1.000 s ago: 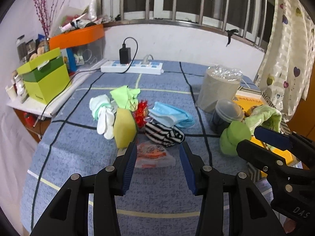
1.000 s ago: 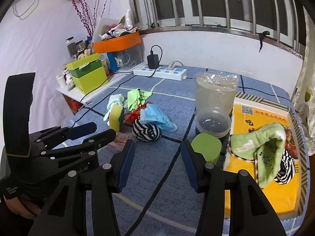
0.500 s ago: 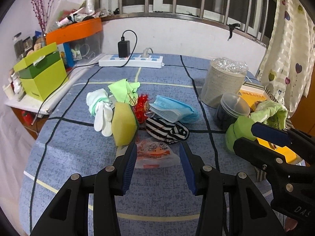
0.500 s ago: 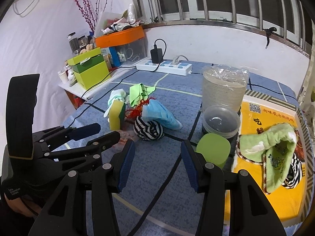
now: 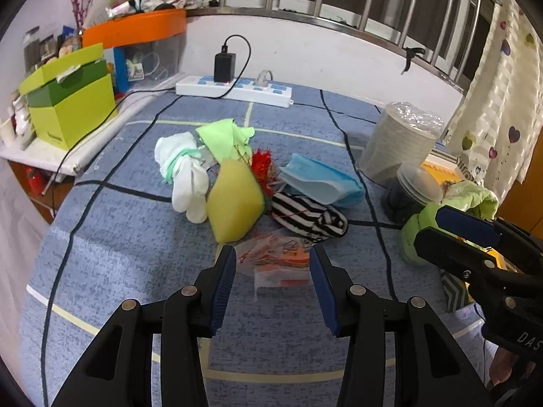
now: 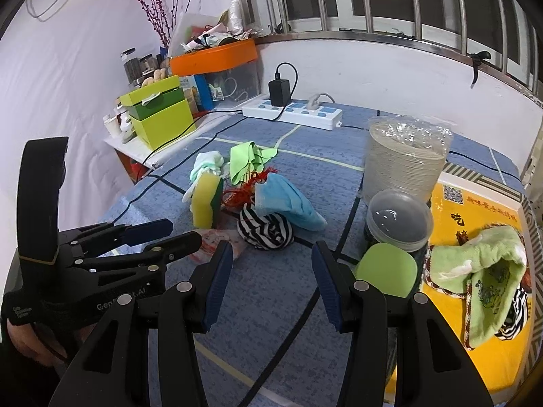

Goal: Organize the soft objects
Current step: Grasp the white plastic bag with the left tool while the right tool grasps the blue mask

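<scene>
A pile of soft things lies mid-table: a yellow sponge (image 5: 234, 200), white socks (image 5: 185, 173), a light green cloth (image 5: 220, 139), a red tassel (image 5: 263, 164), a blue face mask (image 5: 322, 179), a striped sock (image 5: 310, 217) and a clear plastic packet (image 5: 278, 261). My left gripper (image 5: 271, 285) is open, just short of the packet. My right gripper (image 6: 271, 285) is open and empty, near the striped sock (image 6: 266, 225). A green towel (image 6: 482, 271) lies on the yellow box (image 6: 475, 356) at the right.
A wrapped stack of paper bowls (image 6: 405, 159), a lidded dark container (image 6: 397, 220) and a green lid (image 6: 387, 269) stand right of the pile. A power strip (image 5: 234, 90) and its cable lie at the back. Green boxes (image 5: 73, 96) and an orange-lidded bin (image 5: 142, 34) stand at left.
Both grippers have moved forward toward the pile, which looks larger. Both stay open. Nothing on the table has moved.
</scene>
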The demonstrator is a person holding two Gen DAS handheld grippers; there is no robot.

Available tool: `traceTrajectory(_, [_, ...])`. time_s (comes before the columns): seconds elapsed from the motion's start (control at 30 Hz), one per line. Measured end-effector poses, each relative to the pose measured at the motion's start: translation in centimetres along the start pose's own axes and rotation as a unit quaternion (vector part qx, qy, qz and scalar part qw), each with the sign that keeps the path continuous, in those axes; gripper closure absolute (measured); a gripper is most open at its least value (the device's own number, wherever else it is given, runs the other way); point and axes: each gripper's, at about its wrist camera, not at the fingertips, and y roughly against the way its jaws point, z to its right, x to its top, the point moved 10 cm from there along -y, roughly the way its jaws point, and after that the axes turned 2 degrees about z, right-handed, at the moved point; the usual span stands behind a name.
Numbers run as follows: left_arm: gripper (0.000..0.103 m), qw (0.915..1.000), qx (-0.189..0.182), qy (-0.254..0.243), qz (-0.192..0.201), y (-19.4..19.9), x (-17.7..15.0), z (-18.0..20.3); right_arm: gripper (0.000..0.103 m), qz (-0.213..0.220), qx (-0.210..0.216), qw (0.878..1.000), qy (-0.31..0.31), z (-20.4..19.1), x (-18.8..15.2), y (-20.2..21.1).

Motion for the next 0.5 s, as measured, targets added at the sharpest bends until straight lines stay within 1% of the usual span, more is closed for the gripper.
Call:
traceTrajectory(0.13, [0.056,0.9999,-0.008,0.007,-0.013,-0.9,-0.6,-0.3,0.053,-0.003,0.002,1.000,0.004,-0.3,0.0,-0.4])
traceTrajectory(0.23, [0.051,0.9995,-0.020,0.008,-0.023,-1.6,-1.1,-0.1,0.053,-0.004,0.000,1.000,0.005,-0.3,0.1,-0.7])
traceTrajectory(0.5, [0.051,0.9980,-0.034,0.016,-0.051,-3.7,-2.5,0.1,0.053,-0.011,-0.004,1.000,0.010,-0.4,0.4,-1.8])
